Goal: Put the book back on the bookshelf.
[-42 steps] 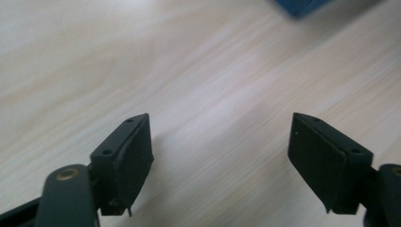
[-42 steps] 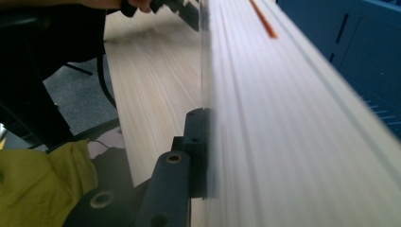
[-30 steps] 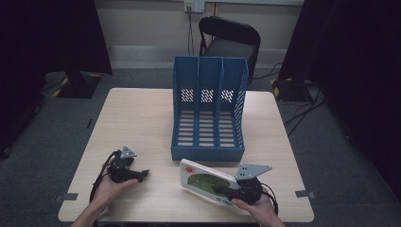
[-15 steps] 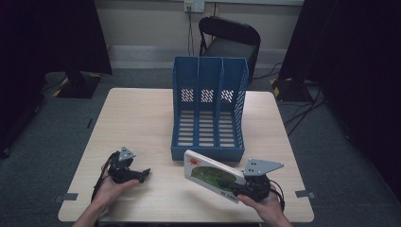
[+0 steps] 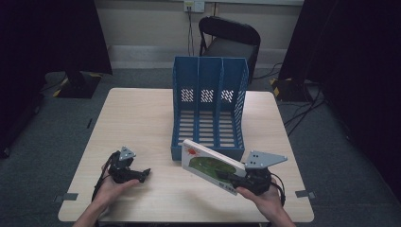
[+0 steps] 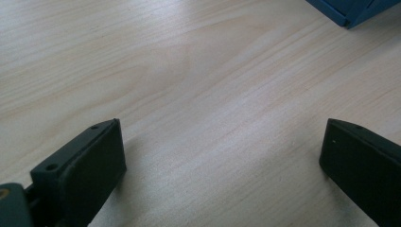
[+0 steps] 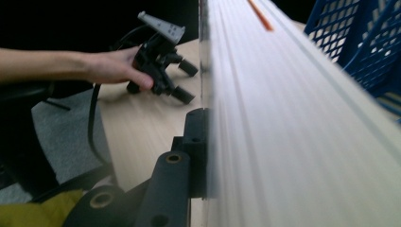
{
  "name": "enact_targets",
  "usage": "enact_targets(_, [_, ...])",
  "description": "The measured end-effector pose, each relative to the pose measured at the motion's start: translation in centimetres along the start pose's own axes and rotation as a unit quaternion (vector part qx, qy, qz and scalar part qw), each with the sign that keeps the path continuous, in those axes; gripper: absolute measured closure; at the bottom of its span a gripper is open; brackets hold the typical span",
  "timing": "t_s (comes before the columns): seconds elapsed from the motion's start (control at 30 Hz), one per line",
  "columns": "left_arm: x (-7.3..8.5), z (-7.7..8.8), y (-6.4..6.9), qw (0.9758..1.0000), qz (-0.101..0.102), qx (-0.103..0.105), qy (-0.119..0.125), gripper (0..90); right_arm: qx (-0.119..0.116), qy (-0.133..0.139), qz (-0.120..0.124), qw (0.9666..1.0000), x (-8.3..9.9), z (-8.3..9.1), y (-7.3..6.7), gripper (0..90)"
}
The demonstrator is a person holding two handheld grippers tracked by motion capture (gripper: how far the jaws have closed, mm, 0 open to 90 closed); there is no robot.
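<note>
1. since a second ago, we have lifted the book (image 5: pixel 213 166) up off the table (image 5: pixel 142 113) at one end, and it now tilts more than before.
2. our right gripper (image 5: pixel 230 177) pinches the book at its near edge, with its jaws pressed tight on it.
3. the book is white with a green picture and a red spot on its cover. its far corner sits just in front of the blue file rack (image 5: pixel 210 106).
4. in the right gripper view, the book's (image 7: pixel 293 123) pale cover runs up beside the black jaw, and the blue rack (image 7: pixel 359 42) is at the top right.
5. our left gripper (image 5: pixel 142 175) rests low on the table, well apart from the book. its jaws have just been opening and now stand spread wide, with nothing between them.
6. in the left gripper view we see bare wood (image 6: pixel 198 94) between the two black jaws, and a corner of the blue rack (image 6: pixel 352 12) far off.
7. behind the table stands a dark chair (image 5: pixel 229 40).
</note>
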State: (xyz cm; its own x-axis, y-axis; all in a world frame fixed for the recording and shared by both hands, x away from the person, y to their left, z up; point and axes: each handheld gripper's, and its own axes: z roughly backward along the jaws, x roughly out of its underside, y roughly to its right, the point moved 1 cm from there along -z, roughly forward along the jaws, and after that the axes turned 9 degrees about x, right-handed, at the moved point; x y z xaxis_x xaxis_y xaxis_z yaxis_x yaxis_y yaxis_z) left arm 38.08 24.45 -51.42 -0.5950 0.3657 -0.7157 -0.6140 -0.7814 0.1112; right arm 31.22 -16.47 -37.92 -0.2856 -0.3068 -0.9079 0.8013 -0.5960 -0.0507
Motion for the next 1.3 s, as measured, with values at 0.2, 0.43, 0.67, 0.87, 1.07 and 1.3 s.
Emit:
enact_targets(0.2, [0.0,0.0,0.0,1.0000,0.000,0.000,0.000,0.4,0.012,0.014,-0.002,0.9998,-0.9,0.3,0.7,76.5])
enact_targets(0.43, [0.0,0.0,0.0,1.0000,0.000,-0.001,0.000,0.4,0.047,0.025,-0.015,0.9985,-1.7,0.8,2.6,76.5])
enact_targets(0.67, [0.0,0.0,0.0,1.0000,0.000,-0.001,0.000,0.4,0.082,0.030,-0.033,0.9956,-2.3,0.8,4.1,76.5])
enact_targets(0.87, [0.0,0.0,0.0,1.0000,0.000,-0.001,0.000,0.4,0.108,0.039,-0.044,0.9924,-3.2,0.9,5.3,76.5])
enact_targets(1.07, [0.0,0.0,0.0,1.0000,0.001,-0.001,0.000,0.4,0.133,0.045,-0.051,0.9887,-4.1,0.7,6.9,76.5])
enact_targets(1.3, [0.0,0.0,0.0,1.0000,0.001,0.002,0.000,0.1,0.167,0.051,-0.059,0.9829,-4.6,0.6,8.8,76.5])
